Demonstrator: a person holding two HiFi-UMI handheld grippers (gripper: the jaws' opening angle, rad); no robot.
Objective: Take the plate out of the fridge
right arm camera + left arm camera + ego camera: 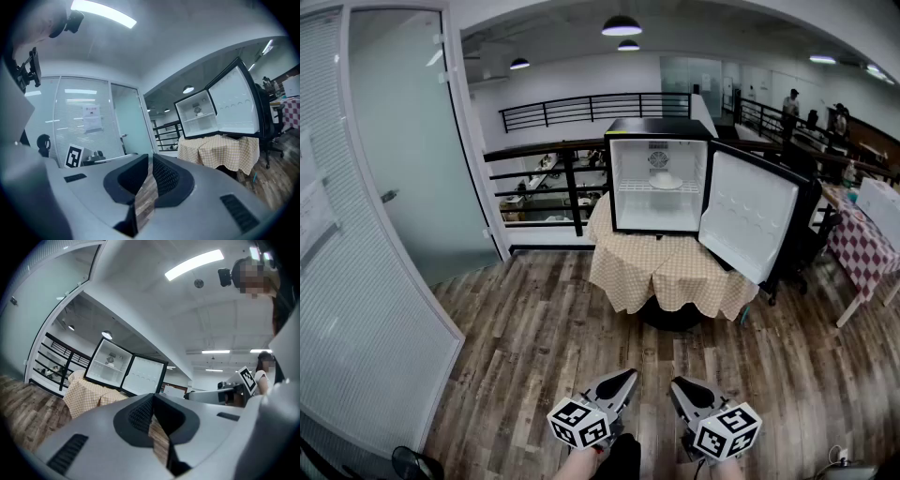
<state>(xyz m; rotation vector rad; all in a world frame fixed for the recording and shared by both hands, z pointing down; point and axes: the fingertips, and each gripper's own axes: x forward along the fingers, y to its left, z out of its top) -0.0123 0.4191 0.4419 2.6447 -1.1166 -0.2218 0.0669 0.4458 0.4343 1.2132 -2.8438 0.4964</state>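
The plate (666,183) lies on the wire shelf (633,187) inside the fridge (659,129), about midway along the shelf and clear of both side walls. It is white and sits flat; below the shelf the compartment shows only its white floor. The fridge is a small black box with a white interior, and its door (748,221) is swung wide open to the right, so that the door's inner face looks towards the camera and hangs out past the right edge of the surface (667,269). The surface is covered by a tan checked cloth that falls over its front and side edges, and the fridge takes up most of the top, standing towards its back edge.

Well apart from all this, low at the near edge of the head view, are the two tools above the wooden floor (539,333). The left hand-held gripper (627,374) is clenched, its dark ribbed pads meeting at the tip with nothing between them. The right hand-held gripper (675,382) is likewise clenched and holds nothing. Both point roughly level towards the fridge, just beside each other. A black railing (546,151) runs behind the fridge, and a frosted glass door (408,141) stands off to the left.
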